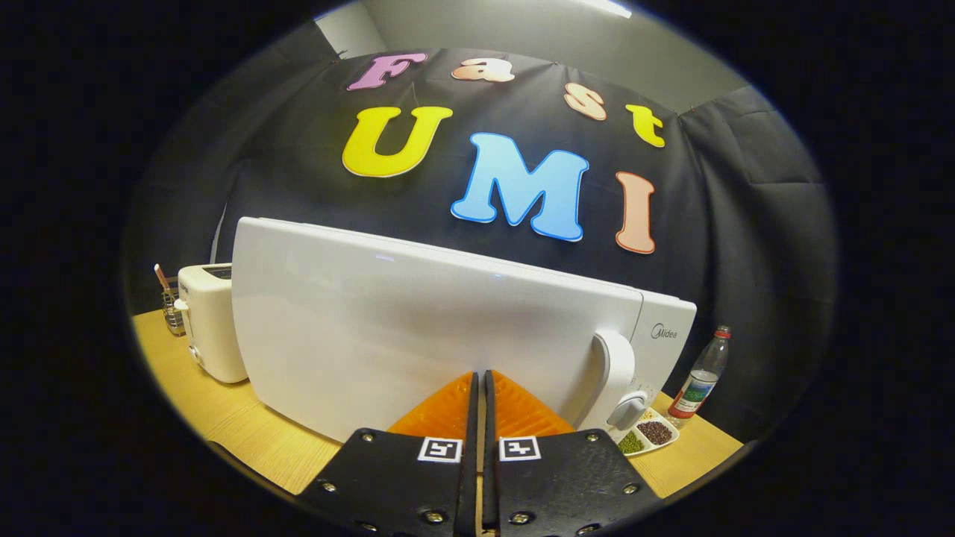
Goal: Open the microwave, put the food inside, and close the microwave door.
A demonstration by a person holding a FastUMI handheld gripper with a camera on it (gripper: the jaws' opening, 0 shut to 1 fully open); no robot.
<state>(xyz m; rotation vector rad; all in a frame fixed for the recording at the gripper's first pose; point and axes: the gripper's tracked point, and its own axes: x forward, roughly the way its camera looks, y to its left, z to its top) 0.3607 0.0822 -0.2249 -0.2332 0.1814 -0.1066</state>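
Note:
A white microwave stands on the wooden table with its door shut, seen close up just beyond the fingers. Its upright handle and a grey knob sit toward its right side. My gripper is shut, its two fingers pressed together with nothing between them, tips close to the door's lower middle. A white divided tray of food, with green and dark beans, lies on the table by the microwave's right front corner.
A white toaster stands left of the microwave, with a small wire holder behind it. A clear bottle with a red cap stands right of the microwave, behind the tray. The wooden table runs along the front.

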